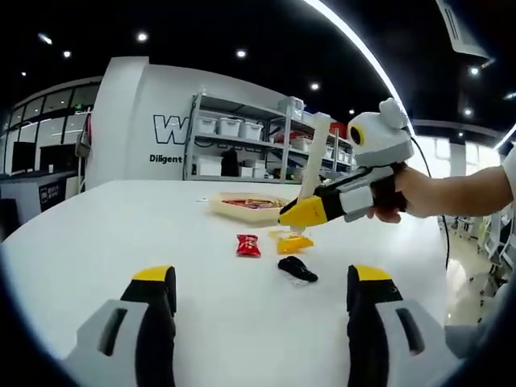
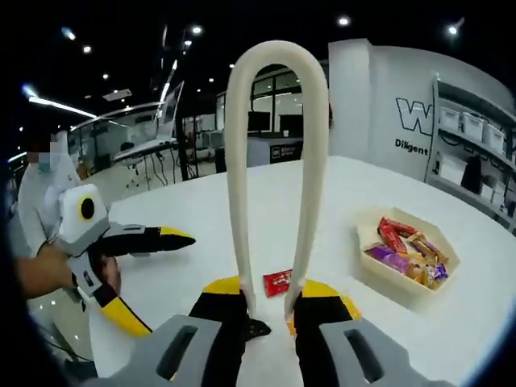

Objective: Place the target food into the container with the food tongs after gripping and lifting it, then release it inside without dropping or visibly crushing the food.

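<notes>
My right gripper (image 2: 270, 294) is shut on cream food tongs (image 2: 278, 153), whose loop stands up and whose tips point down at the table. Below the tips lie a red snack packet (image 2: 278, 282), a yellow packet (image 2: 348, 306) partly hidden by my jaw, and a small black packet (image 2: 259, 328). In the left gripper view, the right gripper (image 1: 300, 214) holds the tongs (image 1: 316, 149) just over the yellow packet (image 1: 294, 243), with the red packet (image 1: 248, 245) and the black packet (image 1: 297, 268) beside it. The left gripper (image 1: 262, 282) is open and holds nothing, short of the packets.
A cream hexagonal container (image 2: 367, 266) with several wrapped snacks sits right of the packets; it lies behind them as the container (image 1: 222, 208) in the left gripper view. The round white table (image 1: 121, 234) has bare room all around. A person's hand holds the left gripper (image 2: 157, 278). Shelving lines the back wall.
</notes>
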